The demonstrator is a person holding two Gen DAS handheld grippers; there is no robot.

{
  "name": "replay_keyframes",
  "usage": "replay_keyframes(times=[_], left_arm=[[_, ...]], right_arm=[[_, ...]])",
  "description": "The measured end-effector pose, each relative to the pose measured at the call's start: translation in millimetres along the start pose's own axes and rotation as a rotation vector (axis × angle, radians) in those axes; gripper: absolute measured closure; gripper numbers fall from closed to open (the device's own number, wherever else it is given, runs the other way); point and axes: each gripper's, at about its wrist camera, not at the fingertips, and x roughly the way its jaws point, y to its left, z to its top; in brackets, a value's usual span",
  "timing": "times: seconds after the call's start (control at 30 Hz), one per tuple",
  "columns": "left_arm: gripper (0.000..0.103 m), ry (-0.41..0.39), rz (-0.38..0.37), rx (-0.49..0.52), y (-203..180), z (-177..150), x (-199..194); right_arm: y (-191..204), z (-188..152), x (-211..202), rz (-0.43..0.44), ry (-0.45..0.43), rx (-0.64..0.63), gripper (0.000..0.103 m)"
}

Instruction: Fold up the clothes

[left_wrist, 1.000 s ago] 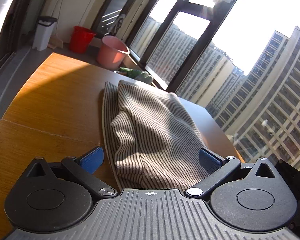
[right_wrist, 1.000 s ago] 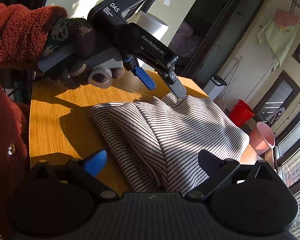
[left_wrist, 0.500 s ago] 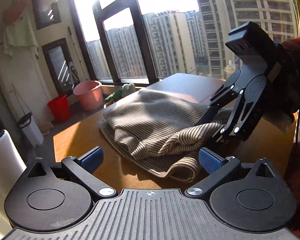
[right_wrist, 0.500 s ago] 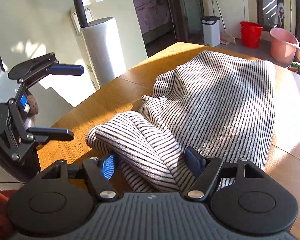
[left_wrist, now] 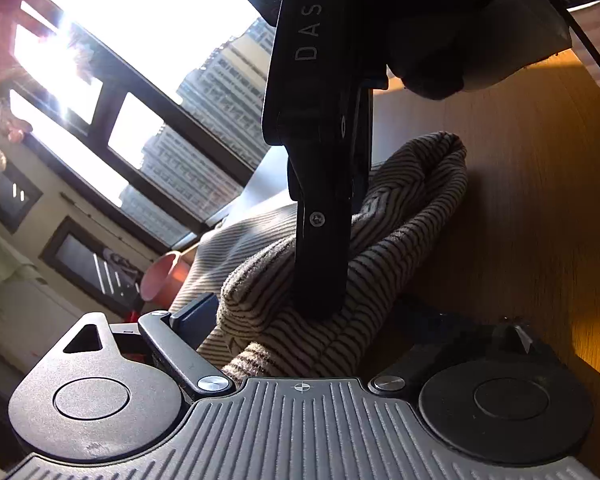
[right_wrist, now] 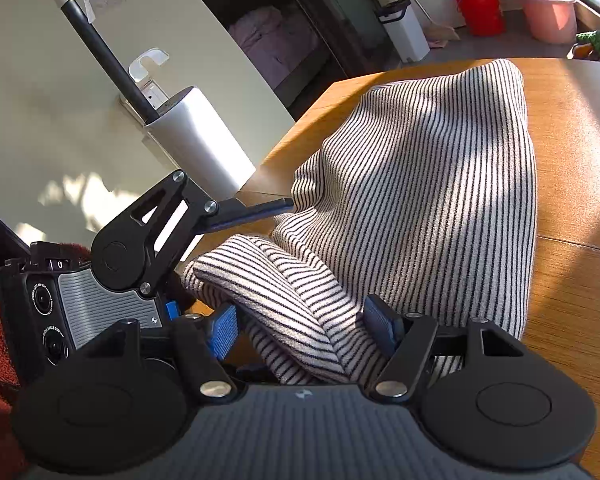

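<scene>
A black-and-white striped garment point(right_wrist: 428, 184) lies folded on the wooden table point(right_wrist: 580, 208), with a rolled fold at its near end point(left_wrist: 340, 296). My right gripper point(right_wrist: 304, 330) has its blue-padded fingers closed in around that rolled fold. In the left wrist view the right gripper's black finger point(left_wrist: 320, 220) presses down into the fold. My left gripper point(left_wrist: 300, 320) is close up against the same fold, with cloth between its fingers. In the right wrist view the left gripper point(right_wrist: 260, 208) has one finger reaching to the garment's left edge.
A white cylindrical stand with a black pole point(right_wrist: 196, 148) is beyond the table's left edge. A pink bucket point(right_wrist: 548, 4), a red bucket point(right_wrist: 480, 8) and a white bin point(right_wrist: 404, 32) stand on the floor far back. Large windows point(left_wrist: 140, 92) are behind.
Both grippers have moved in onto the rolled near end of the garment. The left gripper has swung around and tilted sharply; the right gripper's fingers have narrowed around the fold.
</scene>
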Motion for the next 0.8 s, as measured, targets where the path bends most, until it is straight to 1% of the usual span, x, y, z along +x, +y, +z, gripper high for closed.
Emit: replay_keyframes(times=[0.03, 0.07, 0.1, 0.13, 0.17, 0.23, 0.37, 0.4, 0.5, 0.53, 0.57, 0.6, 0.63, 0.7, 0.73, 0.8], left_arm=[[0.032, 0.001, -0.021, -0.044, 3, 1, 2], [0.036, 0.002, -0.044, -0.091, 7, 1, 4], [0.04, 0.003, -0.075, -0.149, 13, 0, 6], [0.044, 0.011, -0.107, -0.21, 20, -3, 8], [0.045, 0.017, -0.14, -0.276, 27, -5, 10], [0.047, 0.025, -0.206, -0.435, 45, -12, 15], [0.049, 0.016, -0.328, -0.715, 83, -26, 23], [0.049, 0.012, -0.363, -0.774, 91, -30, 26], [0.049, -0.011, -0.446, -0.912, 108, -42, 34], [0.049, -0.015, -0.453, -0.937, 111, -46, 37], [0.049, -0.014, -0.457, -0.955, 112, -50, 37], [0.049, -0.005, -0.452, -0.959, 112, -51, 38], [0.048, 0.007, -0.443, -0.944, 111, -52, 36], [0.037, 0.002, -0.448, -0.905, 110, -51, 25], [0.024, -0.004, -0.452, -0.892, 111, -51, 20], [0.011, -0.049, -0.456, -0.927, 125, -60, 3]], right_arm=[[2, 0, -4, -0.014, -0.007, -0.022, 0.036], [11, -2, -12, -0.075, -0.023, -0.114, 0.033], [20, -5, -20, -0.137, -0.04, -0.208, 0.028], [30, -10, -27, -0.207, -0.057, -0.313, 0.026], [38, -17, -31, -0.258, -0.062, -0.399, 0.021], [54, -31, -39, -0.359, -0.071, -0.57, 0.02], [72, -55, -29, -0.463, -0.075, -0.779, 0.016], [74, -60, -20, -0.506, -0.087, -0.837, 0.016], [74, -65, 14, -0.615, -0.106, -0.994, 0.016], [71, -63, 23, -0.621, -0.099, -1.006, 0.016], [68, -58, 27, -0.61, -0.081, -0.98, 0.024], [66, -52, 31, -0.599, -0.063, -0.953, 0.052], [63, -47, 34, -0.587, -0.044, -0.926, 0.062], [63, -38, 27, -0.522, -0.005, -0.85, 0.068], [65, -40, 22, -0.524, 0.001, -0.863, 0.07], [71, -43, 11, -0.526, 0.013, -0.887, 0.072]])
